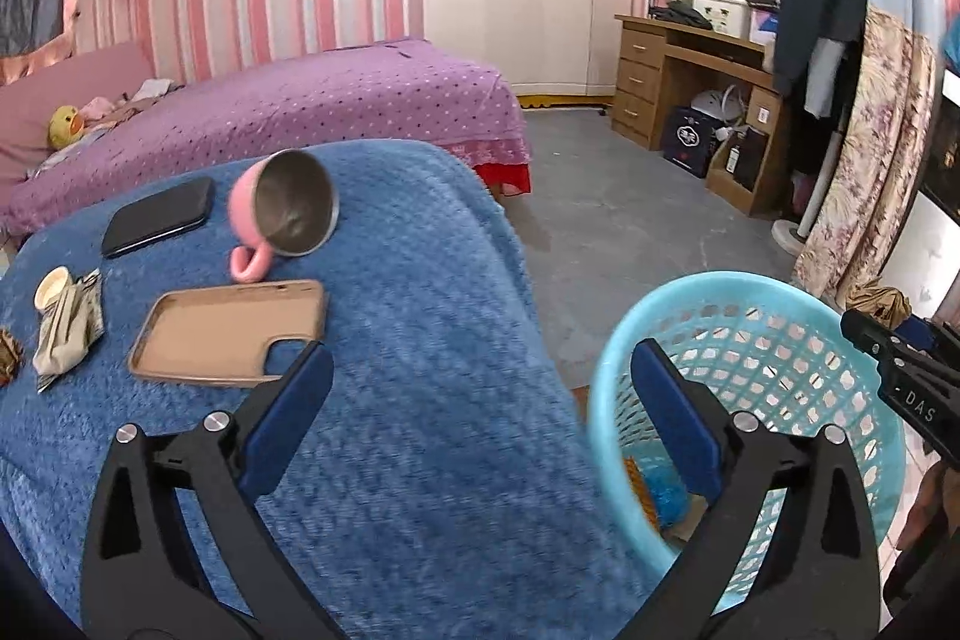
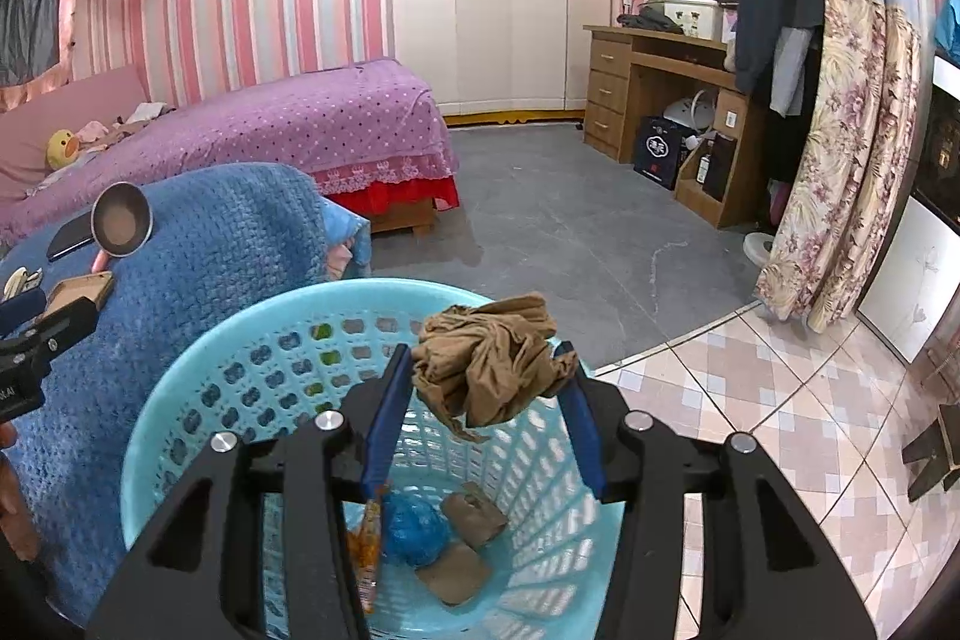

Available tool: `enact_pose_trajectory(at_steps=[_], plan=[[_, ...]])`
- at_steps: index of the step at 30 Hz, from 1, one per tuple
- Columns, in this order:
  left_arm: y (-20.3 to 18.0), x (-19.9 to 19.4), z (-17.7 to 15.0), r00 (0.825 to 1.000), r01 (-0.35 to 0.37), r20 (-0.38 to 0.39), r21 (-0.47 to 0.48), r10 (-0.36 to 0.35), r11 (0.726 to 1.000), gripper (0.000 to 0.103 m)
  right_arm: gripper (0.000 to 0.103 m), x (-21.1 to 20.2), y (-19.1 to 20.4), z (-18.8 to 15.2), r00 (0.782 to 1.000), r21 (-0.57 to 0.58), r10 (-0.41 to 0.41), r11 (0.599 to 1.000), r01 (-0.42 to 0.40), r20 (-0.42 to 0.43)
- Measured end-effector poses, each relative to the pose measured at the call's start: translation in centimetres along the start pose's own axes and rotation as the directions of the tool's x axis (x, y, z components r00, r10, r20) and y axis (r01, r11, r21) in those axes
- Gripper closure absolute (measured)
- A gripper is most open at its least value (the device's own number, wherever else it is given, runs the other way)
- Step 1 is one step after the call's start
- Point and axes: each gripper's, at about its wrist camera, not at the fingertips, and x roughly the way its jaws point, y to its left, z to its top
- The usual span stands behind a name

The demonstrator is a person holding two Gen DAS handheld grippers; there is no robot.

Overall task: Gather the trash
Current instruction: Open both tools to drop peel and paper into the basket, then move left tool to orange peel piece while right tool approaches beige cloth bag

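The left wrist view looks forward and down, close over the blue blanket (image 1: 384, 340), the basket (image 1: 840, 316) at its right edge. The right wrist view sits right above the basket (image 2: 198, 370), facing the same way. Both share the basket, the blanket (image 2: 210, 244), the bed (image 1: 336, 100) and the wardrobe (image 2: 510, 28).

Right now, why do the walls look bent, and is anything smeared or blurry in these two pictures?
Both views are fisheye, so the striped wall and wardrobe bow toward dark round corners. Left wrist view: the blue blanket near the lens is smeared and soft. Right wrist view: crisper; the brown crumpled wad in the right tongs is sharp over the basket.
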Motion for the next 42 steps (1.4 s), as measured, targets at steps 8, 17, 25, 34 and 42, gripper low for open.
enact_pose_trajectory(at_steps=[8,17,25,34,42], plan=[[2.3,-1.5,-0.1,0.999,-0.033,0.019,0.013,0.033,0.999,0.006,0.041,0.0,2.7,0.5,1.000,-0.013,0.015,1.000,-0.015,0.007],[6.0,-3.6,-0.3,0.997,-0.057,0.044,-0.006,0.057,0.998,0.006,0.011,-0.3,6.2,1.0,1.000,-0.034,0.006,0.999,-0.005,0.023],[10.4,-4.8,-0.4,0.993,-0.105,0.058,-0.017,0.106,0.994,0.006,0.008,-0.5,8.8,1.6,1.000,-0.043,-0.015,0.999,0.016,0.023],[16.1,-4.6,-1.6,0.984,-0.169,0.046,-0.041,0.171,0.985,0.006,0.008,-1.1,12.0,1.6,0.999,-0.069,-0.008,0.998,0.011,0.044],[20.3,-4.7,-1.6,0.984,-0.171,0.033,-0.085,0.175,0.982,0.006,0.008,-1.2,15.2,1.7,0.999,-0.064,0.018,0.998,-0.015,0.045]])
